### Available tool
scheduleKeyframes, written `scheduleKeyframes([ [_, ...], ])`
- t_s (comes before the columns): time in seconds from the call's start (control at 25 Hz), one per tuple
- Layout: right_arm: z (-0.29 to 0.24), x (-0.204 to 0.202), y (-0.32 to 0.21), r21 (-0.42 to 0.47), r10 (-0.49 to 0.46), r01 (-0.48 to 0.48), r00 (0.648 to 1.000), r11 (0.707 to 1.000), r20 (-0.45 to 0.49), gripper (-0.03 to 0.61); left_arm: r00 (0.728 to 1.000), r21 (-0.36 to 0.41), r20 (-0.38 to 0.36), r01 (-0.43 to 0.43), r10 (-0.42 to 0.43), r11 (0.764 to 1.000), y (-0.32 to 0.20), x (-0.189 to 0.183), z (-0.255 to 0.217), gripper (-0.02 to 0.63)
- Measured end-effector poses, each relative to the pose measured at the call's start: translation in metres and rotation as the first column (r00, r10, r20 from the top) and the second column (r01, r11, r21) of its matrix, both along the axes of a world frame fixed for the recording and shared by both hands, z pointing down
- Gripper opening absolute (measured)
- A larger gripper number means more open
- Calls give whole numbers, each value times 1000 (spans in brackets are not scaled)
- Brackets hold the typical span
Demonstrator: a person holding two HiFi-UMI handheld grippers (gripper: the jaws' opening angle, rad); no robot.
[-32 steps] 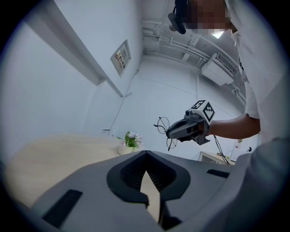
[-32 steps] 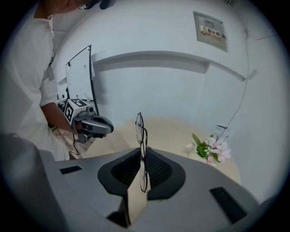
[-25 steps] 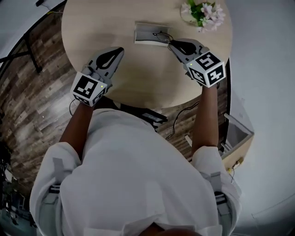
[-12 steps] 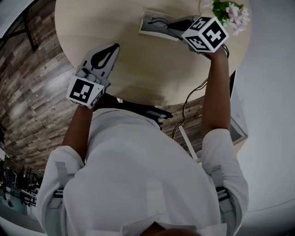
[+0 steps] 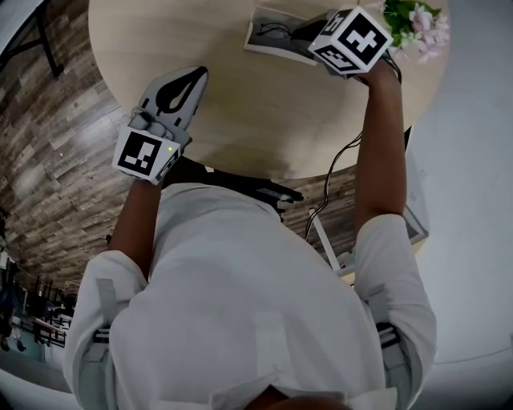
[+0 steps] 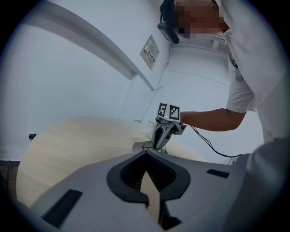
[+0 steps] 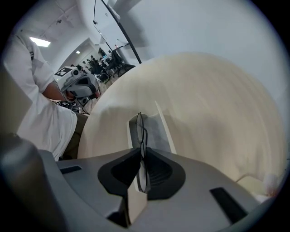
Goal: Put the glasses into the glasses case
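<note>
The grey glasses case lies open at the far side of the round wooden table. My right gripper reaches over its right end and is shut on the thin black-framed glasses. They hang edge-on between the jaws, just above the case's open tray. My left gripper rests low over the table's left part, well away from the case, shut with nothing in it. In the left gripper view the right gripper stands over the case.
A bunch of pink and white flowers sits at the table's far right, close to my right hand. Black cables hang below the table's near edge. A wood-plank floor lies to the left.
My right gripper has carried the glasses away from me, from the case's near right corner to over the case. The left gripper has barely moved.
</note>
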State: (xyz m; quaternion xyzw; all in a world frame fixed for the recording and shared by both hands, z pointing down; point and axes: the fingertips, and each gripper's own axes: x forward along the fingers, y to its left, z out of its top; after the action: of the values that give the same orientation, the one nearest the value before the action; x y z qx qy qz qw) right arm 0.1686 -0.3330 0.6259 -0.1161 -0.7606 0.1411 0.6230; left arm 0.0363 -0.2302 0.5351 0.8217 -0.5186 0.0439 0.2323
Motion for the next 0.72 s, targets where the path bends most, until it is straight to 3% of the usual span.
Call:
scheduleKeyframes([
  [0.48, 22, -1, 11, -12, -24, 23, 998, 1000, -59, 46, 1000, -16, 2, -26, 26, 1000, 4, 5, 7, 14],
  [0.72, 26, -1, 13, -3, -5, 5, 999, 1000, -46, 48, 999, -18, 2, -36, 36, 999, 4, 12, 6, 14],
])
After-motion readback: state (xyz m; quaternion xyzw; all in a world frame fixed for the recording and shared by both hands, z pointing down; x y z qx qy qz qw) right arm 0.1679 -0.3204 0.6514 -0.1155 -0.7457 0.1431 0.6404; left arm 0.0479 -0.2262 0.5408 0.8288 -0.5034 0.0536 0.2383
